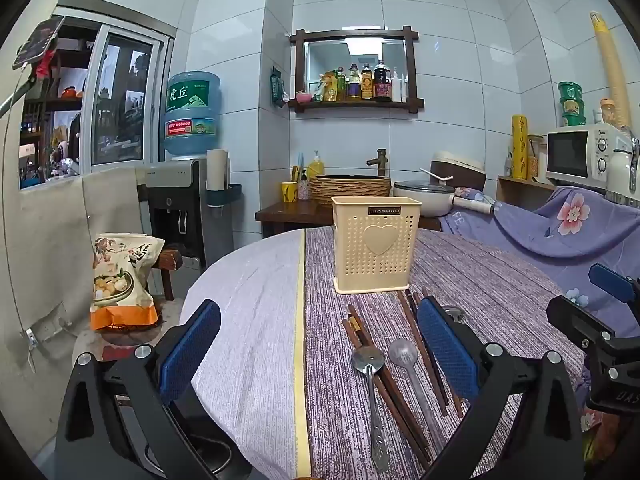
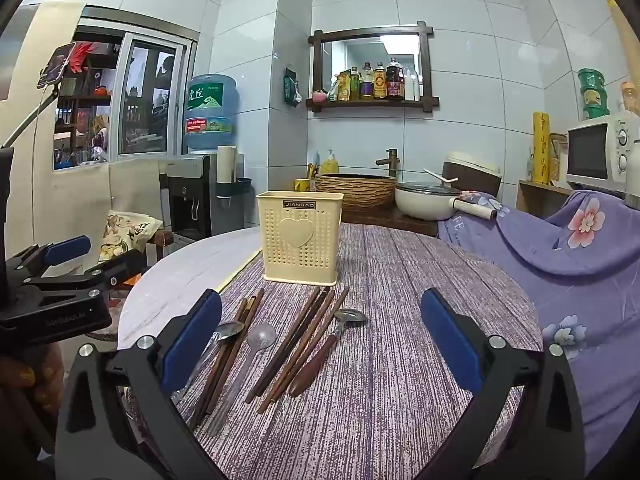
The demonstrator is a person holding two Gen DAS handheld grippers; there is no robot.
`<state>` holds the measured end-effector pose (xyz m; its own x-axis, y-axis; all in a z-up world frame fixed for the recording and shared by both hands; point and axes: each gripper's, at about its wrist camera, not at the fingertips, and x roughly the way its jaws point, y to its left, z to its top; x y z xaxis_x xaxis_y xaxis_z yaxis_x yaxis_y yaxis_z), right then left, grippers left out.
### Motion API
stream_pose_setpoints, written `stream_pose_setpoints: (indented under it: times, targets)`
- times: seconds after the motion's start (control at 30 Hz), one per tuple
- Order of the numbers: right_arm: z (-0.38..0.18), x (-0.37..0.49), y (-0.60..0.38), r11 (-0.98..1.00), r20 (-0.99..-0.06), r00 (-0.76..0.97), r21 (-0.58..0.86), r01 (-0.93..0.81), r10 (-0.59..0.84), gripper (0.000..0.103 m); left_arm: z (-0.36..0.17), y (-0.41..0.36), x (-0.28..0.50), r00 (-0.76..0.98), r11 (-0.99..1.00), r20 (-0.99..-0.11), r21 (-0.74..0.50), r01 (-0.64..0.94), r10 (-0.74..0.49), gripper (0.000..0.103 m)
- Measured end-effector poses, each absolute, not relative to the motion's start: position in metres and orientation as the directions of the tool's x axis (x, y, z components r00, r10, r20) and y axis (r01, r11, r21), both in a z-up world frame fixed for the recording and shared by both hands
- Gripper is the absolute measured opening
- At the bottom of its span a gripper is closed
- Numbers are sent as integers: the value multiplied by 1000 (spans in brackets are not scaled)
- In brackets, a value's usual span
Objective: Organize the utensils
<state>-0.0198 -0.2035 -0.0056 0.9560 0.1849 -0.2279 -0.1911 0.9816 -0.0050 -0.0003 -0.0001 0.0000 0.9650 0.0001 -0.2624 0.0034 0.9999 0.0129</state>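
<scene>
The left gripper [image 1: 318, 340] hangs level, its blue-padded jaws spread wide and holding nothing. The right gripper [image 2: 322, 340] sits just beside it, likewise wide apart, empty and pointing forward.

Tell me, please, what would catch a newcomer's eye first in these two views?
Most likely the cream perforated utensil holder with its heart emblem, standing upright at the middle of the round table. Just in front of it, wooden chopsticks and spoons lie loose in a row on the purple cloth. Both the left gripper and the right gripper hang open, holding nothing.
</scene>
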Motion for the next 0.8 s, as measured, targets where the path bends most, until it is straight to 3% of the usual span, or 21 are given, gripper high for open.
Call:
stream_pose_setpoints:
  times: [0.8]
  targets:
    - [-8, -18, -205, 982, -228, 956, -5, -189, 183, 98, -2, 0, 0, 963, 1000, -270, 12, 1, 2, 97]
